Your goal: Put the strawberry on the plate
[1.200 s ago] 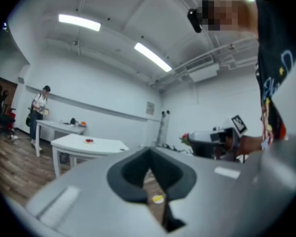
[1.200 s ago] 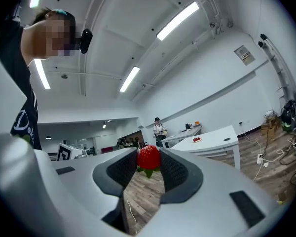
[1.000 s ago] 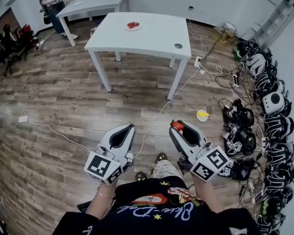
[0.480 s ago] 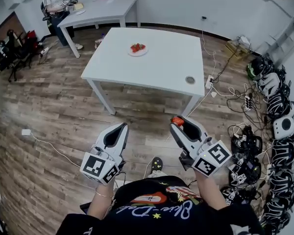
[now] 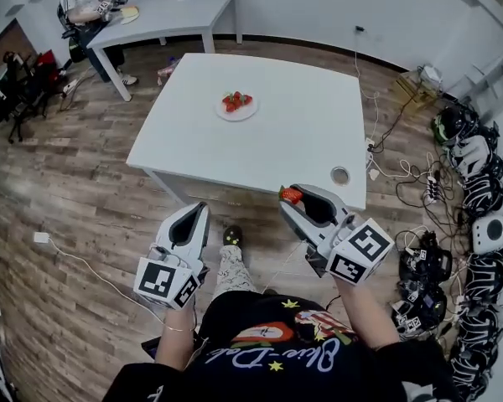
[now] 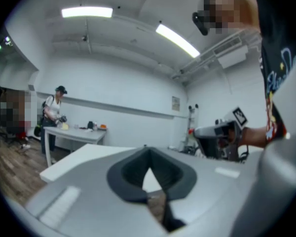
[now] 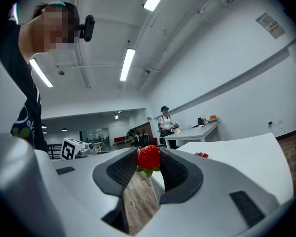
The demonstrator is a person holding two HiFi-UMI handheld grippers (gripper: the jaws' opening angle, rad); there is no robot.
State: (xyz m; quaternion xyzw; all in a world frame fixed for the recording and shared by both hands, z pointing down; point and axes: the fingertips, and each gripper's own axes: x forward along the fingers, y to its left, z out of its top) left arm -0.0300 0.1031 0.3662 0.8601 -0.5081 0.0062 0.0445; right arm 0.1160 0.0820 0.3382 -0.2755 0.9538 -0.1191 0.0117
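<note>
A white plate with several strawberries on it sits on the white table, towards its far side. My right gripper is shut on one red strawberry at the jaw tips, above the table's near edge. In the right gripper view the strawberry is pinched between the dark pads, its green leaves pointing down. My left gripper hovers over the floor just short of the table's near edge. In the left gripper view this gripper has its tips together with nothing between them.
A round cable hole lies in the table's near right corner. A second table stands at the back left with a person beside it. Helmets and cables line the floor on the right. Dark chairs stand at the far left.
The white table has come much closer in the head view. Both grippers, earlier over bare floor, now reach its near edge. The strawberry stays in the right gripper.
</note>
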